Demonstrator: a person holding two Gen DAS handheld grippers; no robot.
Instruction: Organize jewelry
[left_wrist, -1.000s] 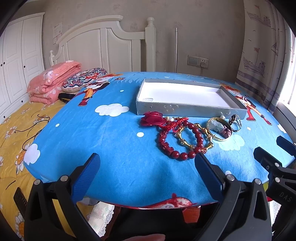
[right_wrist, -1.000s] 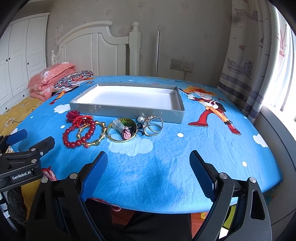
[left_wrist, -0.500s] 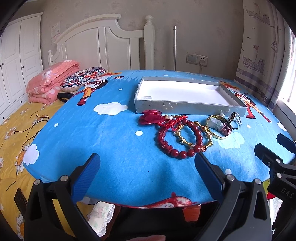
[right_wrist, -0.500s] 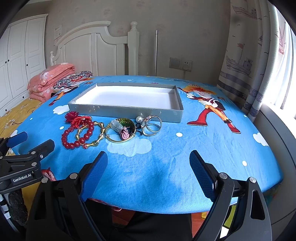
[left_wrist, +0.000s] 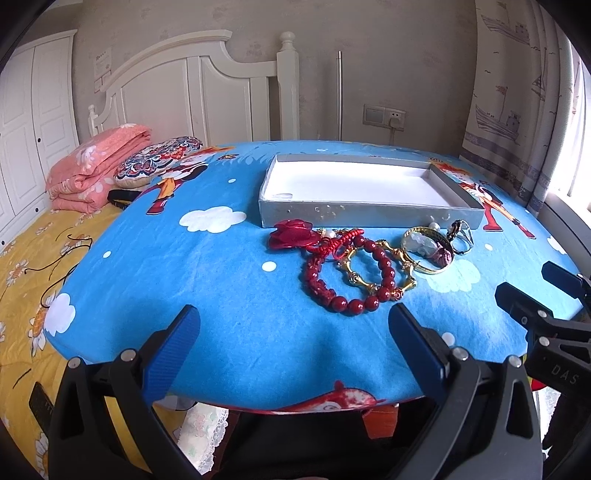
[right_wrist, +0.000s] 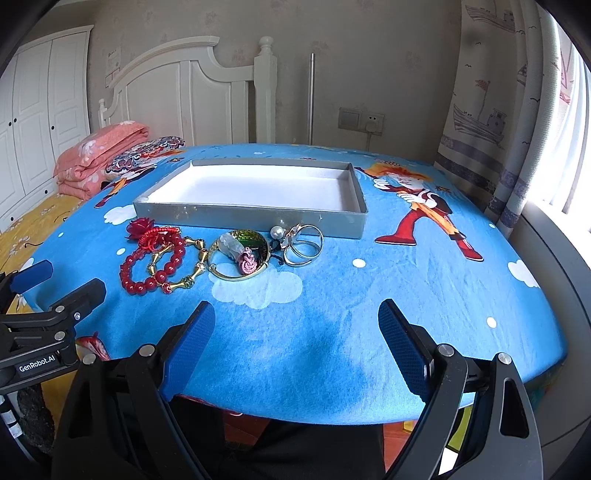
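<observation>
step: first pick, nothing lifted | left gripper (left_wrist: 293, 341) spread wide, empty | right gripper (right_wrist: 297, 336) likewise | jewelry: beads (left_wrist: 349, 275), bangle (right_wrist: 240, 254), rings (right_wrist: 303, 245) just before tray (right_wrist: 251, 218) | advice: pinch one overlapping piece alone, lift over wall

Left wrist view: low at the table's (left_wrist: 229, 295) near-left edge, facing the far wall.
Right wrist view: near edge, further right, facing likewise.
Shared: grey tray (left_wrist: 369, 216) (right_wrist: 251, 218), jewelry, headboard (left_wrist: 192, 85).
</observation>
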